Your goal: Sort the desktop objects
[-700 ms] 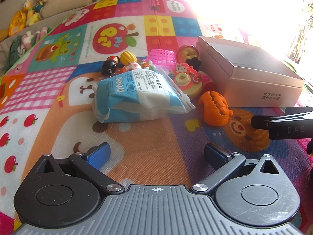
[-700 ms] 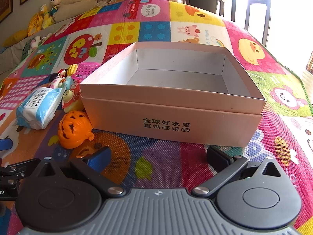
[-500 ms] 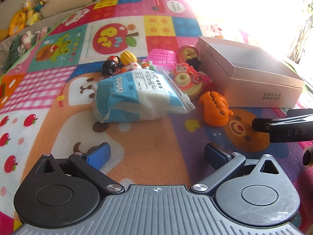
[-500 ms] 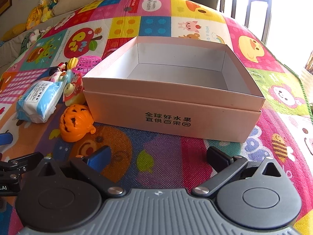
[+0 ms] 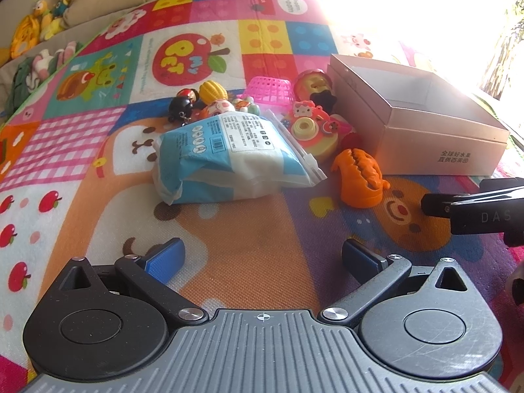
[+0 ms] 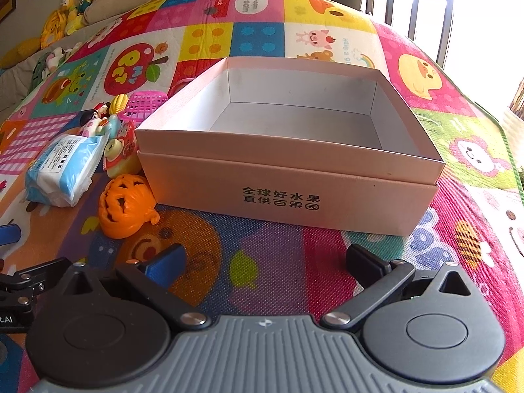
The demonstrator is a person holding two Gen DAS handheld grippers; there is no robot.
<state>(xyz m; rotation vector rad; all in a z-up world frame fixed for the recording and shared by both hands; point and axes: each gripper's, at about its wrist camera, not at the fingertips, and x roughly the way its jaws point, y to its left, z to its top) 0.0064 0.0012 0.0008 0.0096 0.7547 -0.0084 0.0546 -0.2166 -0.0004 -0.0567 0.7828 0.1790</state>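
A colourful cartoon-patterned foam play mat [image 5: 108,150] fills both views, its far edge curving away at the top of each frame toward a beige cushion and plush toys in the upper left. The open pink cardboard box with black printed characters [image 6: 288,193] sits in the centre of the right wrist view, its white interior bare, and in the right middle of the left wrist view; a broad band of bare mat lies between its printed front wall and the lower edge of the frame. The blue-and-white plastic pack of wipes [image 5: 229,157] lies flat in the middle of the left wrist view, with bare orange mat below it down to the fingers. Behind it, toward the upper centre, small toys crowd together: a pink plastic mesh basket [image 5: 271,90] lying tipped just beside the box's far left corner, a yellow and pink toy camera with a cat face [image 5: 311,131] touching the pack's right end, a yellow toy corn cob [image 5: 213,91] and a black round figurine [image 5: 180,108]. The orange plastic pumpkin toy [image 6: 126,208] rests just off the box's front left corner, close to the wall. The left gripper [image 5: 262,255] tilts downward over the bare mat, blue-padded fingers [image 5: 163,258] spread wide with nothing between them. The right gripper [image 6: 262,260] tilts down likewise toward the box front, jaws fully apart and holding nothing.
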